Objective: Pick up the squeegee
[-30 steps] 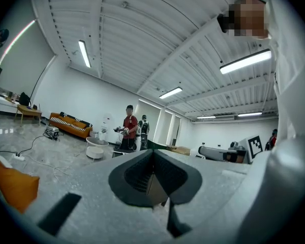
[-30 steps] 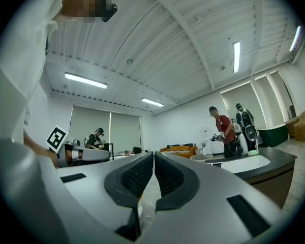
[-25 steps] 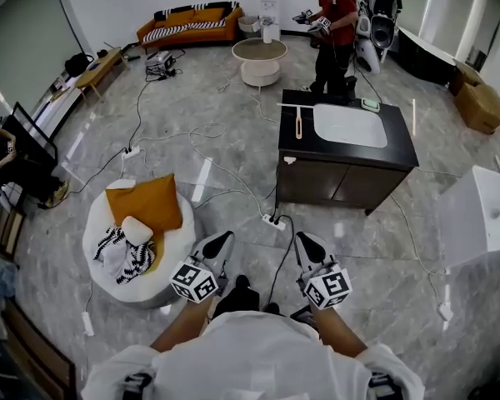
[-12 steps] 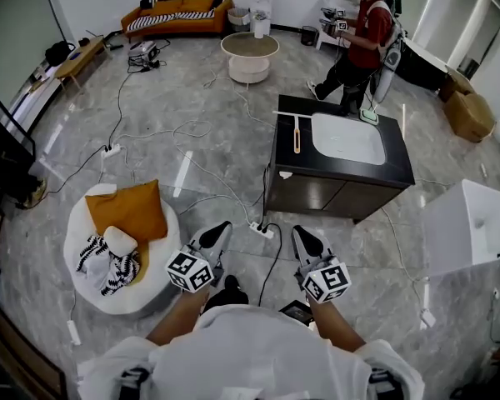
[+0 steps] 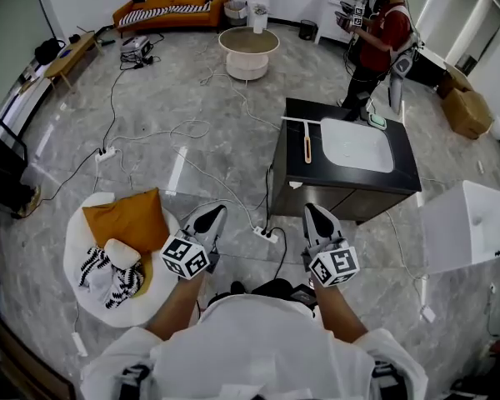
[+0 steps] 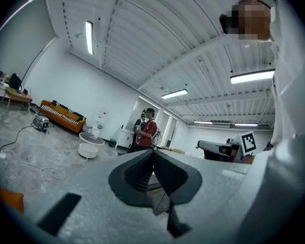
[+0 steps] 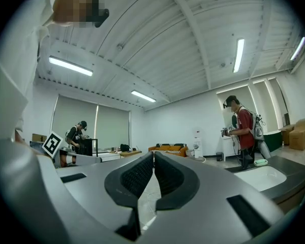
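The squeegee (image 5: 307, 146), with an orange handle and a pale blade, lies on the left part of a black cabinet top (image 5: 296, 169), beside a white sink basin (image 5: 356, 144). My left gripper (image 5: 212, 216) and right gripper (image 5: 315, 214) point forward at floor level in the head view, well short of the cabinet. Both are shut with nothing between the pads, as the left gripper view (image 6: 153, 154) and the right gripper view (image 7: 153, 157) show. The squeegee does not appear in either gripper view.
A person in a red shirt (image 5: 382, 32) stands behind the cabinet holding grippers. A power strip (image 5: 264, 235) and cables lie on the floor ahead. A white pouf with an orange cushion (image 5: 125, 223) is at left, and a white box (image 5: 471, 223) at right.
I have walked closer to the cabinet, and both grippers moved forward with me, still shut. The person in red stepped from the cabinet's back left to its back right.
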A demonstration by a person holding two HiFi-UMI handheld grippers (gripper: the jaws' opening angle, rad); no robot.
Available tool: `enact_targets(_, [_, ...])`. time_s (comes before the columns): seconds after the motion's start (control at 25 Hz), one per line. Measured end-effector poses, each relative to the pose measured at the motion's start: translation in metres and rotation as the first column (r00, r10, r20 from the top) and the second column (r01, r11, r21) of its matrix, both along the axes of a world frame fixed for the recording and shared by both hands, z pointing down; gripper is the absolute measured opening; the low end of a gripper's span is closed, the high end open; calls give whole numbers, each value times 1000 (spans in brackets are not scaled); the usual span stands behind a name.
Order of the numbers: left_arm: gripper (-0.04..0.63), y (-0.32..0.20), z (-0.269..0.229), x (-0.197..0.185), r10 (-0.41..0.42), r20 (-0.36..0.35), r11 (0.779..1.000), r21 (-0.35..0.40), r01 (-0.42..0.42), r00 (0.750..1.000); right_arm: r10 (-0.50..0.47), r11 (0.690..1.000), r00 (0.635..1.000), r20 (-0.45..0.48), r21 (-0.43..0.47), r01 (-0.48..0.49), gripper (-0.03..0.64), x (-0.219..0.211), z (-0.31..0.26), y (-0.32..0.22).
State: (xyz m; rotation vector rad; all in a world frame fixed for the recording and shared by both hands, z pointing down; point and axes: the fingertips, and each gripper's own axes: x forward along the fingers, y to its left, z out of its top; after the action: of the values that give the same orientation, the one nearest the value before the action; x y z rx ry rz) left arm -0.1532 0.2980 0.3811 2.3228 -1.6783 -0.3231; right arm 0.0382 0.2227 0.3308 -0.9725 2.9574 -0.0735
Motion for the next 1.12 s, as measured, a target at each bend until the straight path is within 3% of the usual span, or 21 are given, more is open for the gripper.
enact_targets(0.32, [14, -45, 6, -9, 50, -44, 999, -7, -50, 998, 59, 998, 998, -6, 12, -59, 18, 1, -6, -38])
enact_targets(0.56, [14, -92, -1, -3, 95, -28, 995, -6, -96, 995, 84, 996, 996, 17, 17, -84, 18, 7, -7, -75])
enact_targets(0.76, [14, -141, -5, 12, 152, 15, 988, -22, -151, 988, 137, 991, 988, 74, -6, -137, 18, 25, -4, -129])
enact_targets(1.12, [14, -259, -32, 21, 183, 14, 983, -24, -183, 983, 141, 990, 985, 95, -32, -139, 18, 44, -5, -236])
